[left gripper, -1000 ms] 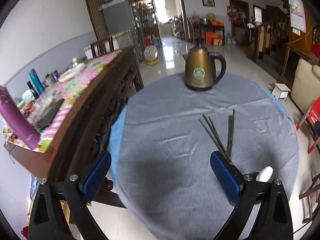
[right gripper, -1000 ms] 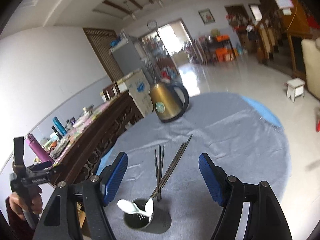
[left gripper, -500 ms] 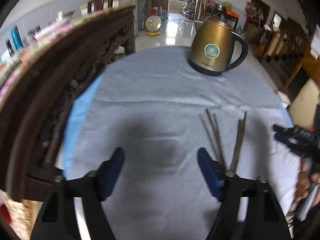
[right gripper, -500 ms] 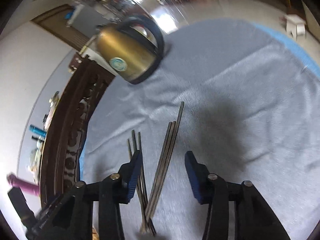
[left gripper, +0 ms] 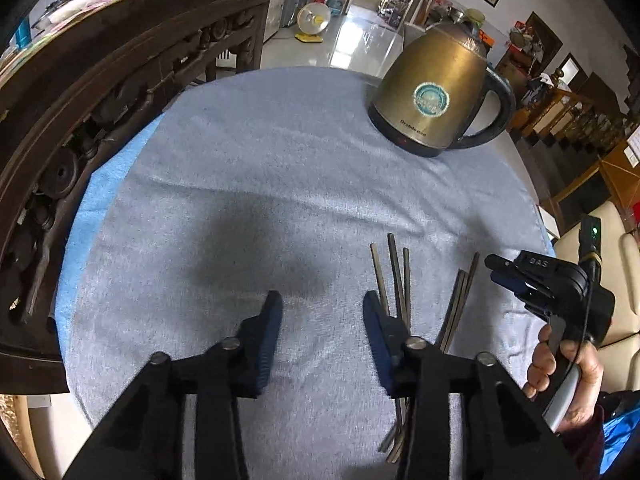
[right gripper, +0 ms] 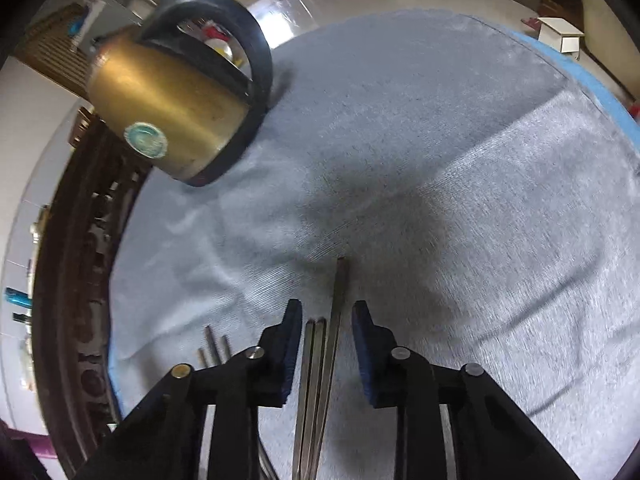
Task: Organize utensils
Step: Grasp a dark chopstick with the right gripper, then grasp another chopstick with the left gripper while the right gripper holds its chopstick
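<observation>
Two bunches of dark chopsticks lie on the grey cloth (left gripper: 280, 160). In the left wrist view the left bunch (left gripper: 394, 276) runs under the right finger of my left gripper (left gripper: 322, 312). Its jaws are closing over bare cloth, with nothing between them. The right bunch (left gripper: 460, 300) lies just beyond, next to my right gripper (left gripper: 504, 272), which a hand (left gripper: 560, 364) holds. In the right wrist view my right gripper (right gripper: 326, 320) is closing, with the right bunch (right gripper: 336, 312) between its blue pads (right gripper: 294, 332) but untouched. The other bunch (right gripper: 214, 348) shows at its left.
A brass-coloured electric kettle (left gripper: 432, 100) with a black handle stands at the far side of the round table. A carved dark wooden sideboard (left gripper: 100, 92) runs along the table's left edge. A blue underlay (right gripper: 592, 76) shows at the cloth's rim.
Both grippers have sunk toward the cloth, tilted downward, and their jaws have narrowed. The right gripper now straddles the right chopstick bunch. The cup with the spoons has left the right wrist view.
</observation>
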The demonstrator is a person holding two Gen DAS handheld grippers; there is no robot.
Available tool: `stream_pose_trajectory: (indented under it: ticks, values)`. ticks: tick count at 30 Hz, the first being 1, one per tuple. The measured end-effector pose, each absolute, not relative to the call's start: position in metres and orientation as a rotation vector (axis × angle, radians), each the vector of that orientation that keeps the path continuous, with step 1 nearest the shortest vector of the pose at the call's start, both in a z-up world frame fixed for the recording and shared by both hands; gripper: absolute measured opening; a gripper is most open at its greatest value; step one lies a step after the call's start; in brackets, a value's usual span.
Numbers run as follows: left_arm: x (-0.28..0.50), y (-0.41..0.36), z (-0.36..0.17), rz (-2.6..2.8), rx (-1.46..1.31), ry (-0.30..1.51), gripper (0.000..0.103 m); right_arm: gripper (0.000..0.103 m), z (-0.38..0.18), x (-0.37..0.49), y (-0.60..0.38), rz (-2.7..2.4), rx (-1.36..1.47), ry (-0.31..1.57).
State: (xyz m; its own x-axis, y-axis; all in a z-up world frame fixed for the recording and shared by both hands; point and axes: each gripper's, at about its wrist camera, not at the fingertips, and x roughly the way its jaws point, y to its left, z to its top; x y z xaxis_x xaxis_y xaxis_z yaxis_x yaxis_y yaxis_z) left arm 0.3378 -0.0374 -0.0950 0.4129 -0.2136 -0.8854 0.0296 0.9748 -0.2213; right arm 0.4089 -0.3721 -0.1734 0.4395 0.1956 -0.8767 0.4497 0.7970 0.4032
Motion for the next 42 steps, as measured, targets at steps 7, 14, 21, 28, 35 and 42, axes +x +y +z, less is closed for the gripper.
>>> stream_pose_trajectory:
  ticks: [7,14,21,28,35,42]
  values:
    - [0.362,-0.054,-0.119,-0.136,-0.179,1.212,0.035,0.011,-0.191,0.428,-0.354,-0.233,0.555,1.208]
    - [0.384,-0.071,-0.140,-0.159,-0.281,1.247,0.035,0.007,-0.193,0.416,-0.362,-0.176,0.596,1.106]
    - [0.399,-0.088,-0.163,-0.164,-0.341,1.261,0.035,0.007,-0.182,0.371,-0.400,-0.028,0.777,0.956]
    - [0.410,-0.100,-0.181,-0.147,-0.334,1.284,0.035,0.007,-0.155,0.329,-0.408,0.052,0.801,0.878]
    - [0.417,-0.104,-0.189,-0.126,-0.309,1.266,0.029,0.007,-0.149,0.286,-0.412,0.101,0.854,0.814]
    - [0.411,-0.126,-0.189,-0.147,-0.193,1.234,0.019,0.007,-0.158,0.263,-0.408,0.088,0.875,0.808]
